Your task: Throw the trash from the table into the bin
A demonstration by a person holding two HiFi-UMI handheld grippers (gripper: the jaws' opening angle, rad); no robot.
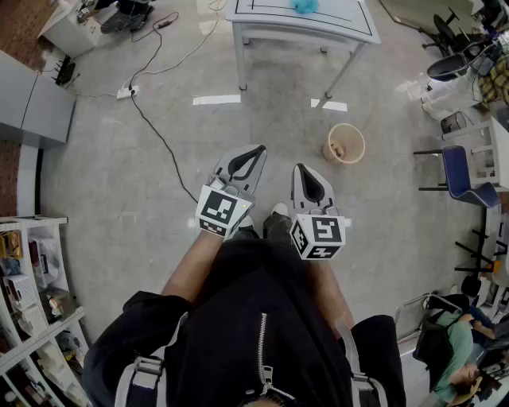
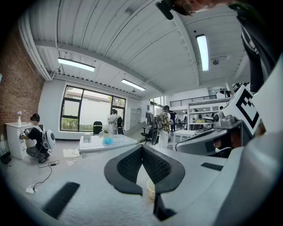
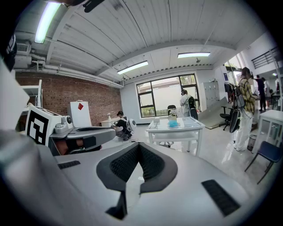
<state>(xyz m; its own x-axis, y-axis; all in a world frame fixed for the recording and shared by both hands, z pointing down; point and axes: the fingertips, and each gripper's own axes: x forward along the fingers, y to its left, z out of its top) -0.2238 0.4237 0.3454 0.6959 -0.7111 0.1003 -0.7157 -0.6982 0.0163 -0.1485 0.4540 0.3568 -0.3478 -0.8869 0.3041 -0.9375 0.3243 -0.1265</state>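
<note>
Both claws clenched on nothing: left gripper [image 1: 256, 151] and right gripper [image 1: 300, 168] ride side by side, well short of the table [image 1: 262, 20], probably just in transit. Trash [image 1: 305, 5] sits on the table, untouched. Bin [image 1: 355, 133] stands on the floor near the table's front leg.

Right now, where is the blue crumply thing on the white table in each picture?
Head view: the blue trash is at the very top edge, a bit right of middle, on the white table.
Left gripper view: small, left of middle, a little below half height.
Right gripper view: small, right of middle, just below half height.
Shared landmark: the white table it lies on.
</note>
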